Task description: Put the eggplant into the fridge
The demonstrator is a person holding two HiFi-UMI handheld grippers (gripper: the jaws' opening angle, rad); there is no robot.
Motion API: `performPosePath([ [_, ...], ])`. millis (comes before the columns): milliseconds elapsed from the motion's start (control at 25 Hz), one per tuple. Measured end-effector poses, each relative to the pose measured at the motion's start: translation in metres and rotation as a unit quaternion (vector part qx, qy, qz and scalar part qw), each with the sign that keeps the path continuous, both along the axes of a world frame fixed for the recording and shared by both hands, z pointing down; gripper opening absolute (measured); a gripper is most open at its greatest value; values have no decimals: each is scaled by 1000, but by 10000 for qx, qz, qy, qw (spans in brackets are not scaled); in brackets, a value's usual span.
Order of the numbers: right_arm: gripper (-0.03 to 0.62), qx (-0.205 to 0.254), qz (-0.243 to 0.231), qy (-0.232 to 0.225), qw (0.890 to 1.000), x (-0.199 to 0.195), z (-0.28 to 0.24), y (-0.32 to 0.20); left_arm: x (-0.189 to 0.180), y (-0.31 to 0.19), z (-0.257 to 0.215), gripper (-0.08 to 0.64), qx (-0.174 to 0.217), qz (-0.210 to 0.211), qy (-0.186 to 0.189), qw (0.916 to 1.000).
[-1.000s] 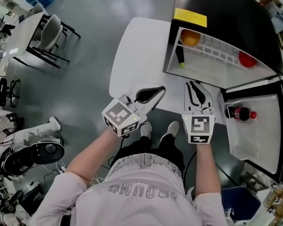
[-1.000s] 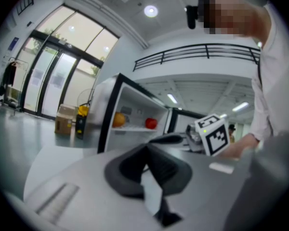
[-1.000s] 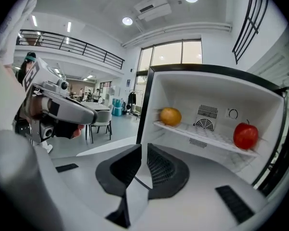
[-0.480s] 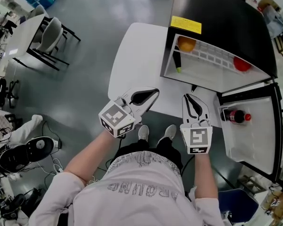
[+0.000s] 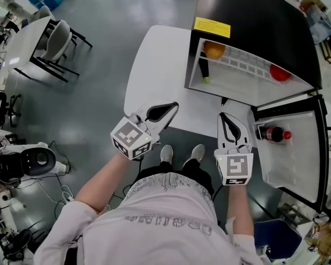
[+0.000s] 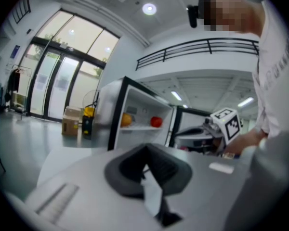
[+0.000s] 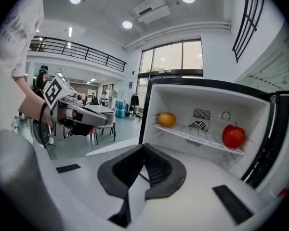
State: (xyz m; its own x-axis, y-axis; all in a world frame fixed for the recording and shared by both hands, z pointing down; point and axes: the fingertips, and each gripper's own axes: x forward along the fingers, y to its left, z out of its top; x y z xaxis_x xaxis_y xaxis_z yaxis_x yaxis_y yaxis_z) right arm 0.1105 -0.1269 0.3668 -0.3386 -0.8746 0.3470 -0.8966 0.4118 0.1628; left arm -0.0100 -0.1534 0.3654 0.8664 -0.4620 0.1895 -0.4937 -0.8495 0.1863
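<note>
The eggplant (image 5: 203,69), dark with a green end, stands upright at the left wall inside the open black fridge (image 5: 254,15). It does not show in either gripper view. My right gripper (image 5: 228,118) (image 7: 144,146) hangs in front of the fridge opening, clear of it. Its jaws are closing to a touch, and nothing is between them. My left gripper (image 5: 170,107) (image 6: 145,151) is over the near edge of the white table (image 5: 154,65), shut and empty.
An orange (image 5: 214,49) and a red apple (image 5: 279,72) lie on the fridge's wire shelf. A dark bottle with a red cap (image 5: 271,133) sits in the open door at the right. Chairs and a table (image 5: 49,37) stand far left on the grey floor.
My right gripper has drawn back from the fridge toward my body, and its jaws have come together. The left gripper has barely moved.
</note>
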Motion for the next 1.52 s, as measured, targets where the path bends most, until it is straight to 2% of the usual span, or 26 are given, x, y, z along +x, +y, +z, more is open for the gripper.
performPosePath([
  [1520, 5, -240, -220, 228, 9992, 14, 18, 7, 28, 1, -7, 8, 105, -5, 16, 9999],
])
